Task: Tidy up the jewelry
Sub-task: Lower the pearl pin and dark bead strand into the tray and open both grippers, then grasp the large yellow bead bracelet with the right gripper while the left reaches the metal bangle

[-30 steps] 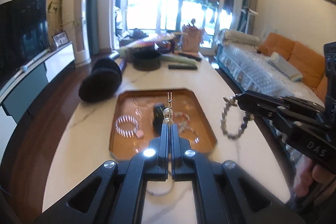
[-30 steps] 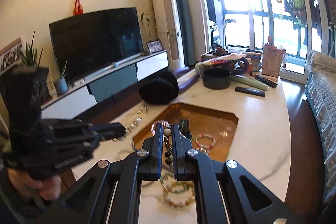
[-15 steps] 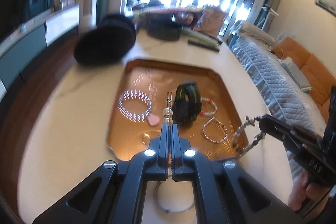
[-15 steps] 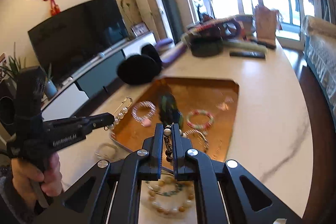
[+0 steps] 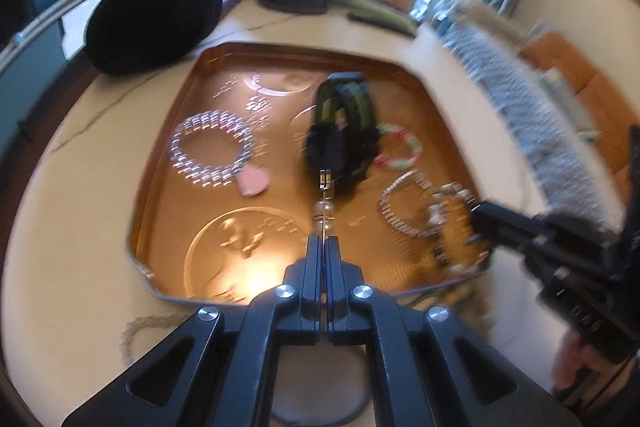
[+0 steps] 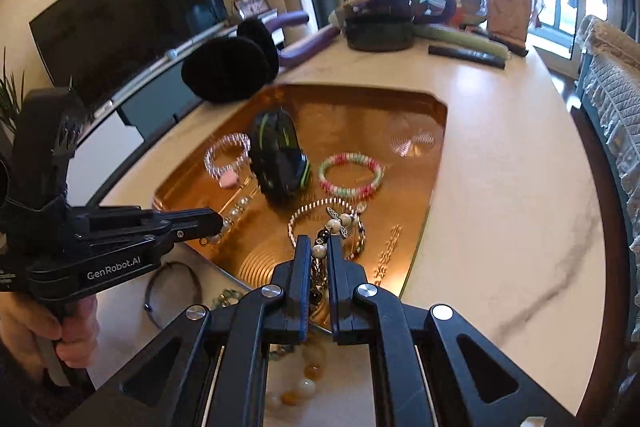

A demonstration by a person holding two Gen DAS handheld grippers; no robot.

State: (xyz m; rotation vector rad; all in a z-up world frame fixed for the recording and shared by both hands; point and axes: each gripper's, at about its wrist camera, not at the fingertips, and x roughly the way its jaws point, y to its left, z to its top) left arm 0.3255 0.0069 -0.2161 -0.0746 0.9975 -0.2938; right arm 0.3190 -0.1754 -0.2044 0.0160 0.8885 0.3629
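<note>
My left gripper (image 5: 323, 239) (image 6: 216, 223) hangs low over the near part of the copper tray (image 5: 280, 219) (image 6: 360, 115). Its jaws are opening, with a pearl pin (image 5: 324, 211) (image 6: 236, 207) still pinched between them and sticking out ahead. My right gripper (image 6: 319, 243) (image 5: 476, 215) is shut on a dark-and-white beaded bracelet (image 6: 336, 225) (image 5: 448, 223) over the tray's near right corner. In the tray lie a crystal bracelet with a pink heart (image 5: 212, 151) (image 6: 224, 155), a black-and-green band (image 5: 344, 131) (image 6: 280, 155), a pink-green bracelet (image 5: 400, 147) (image 6: 350, 175) and a silver bracelet (image 5: 400, 203) (image 6: 320, 211).
Black earmuffs (image 5: 152, 15) (image 6: 228, 71) sit just beyond the tray's far left. Loose pieces lie on the marble near me: a thin bangle (image 6: 172, 287), an amber bead bracelet (image 6: 304, 379), a chain (image 5: 140, 327). A remote (image 6: 466, 55) and clutter fill the far end.
Both grippers have sunk toward the tray and tipped downward, each still carrying its piece. The tray now fills much more of both views.
</note>
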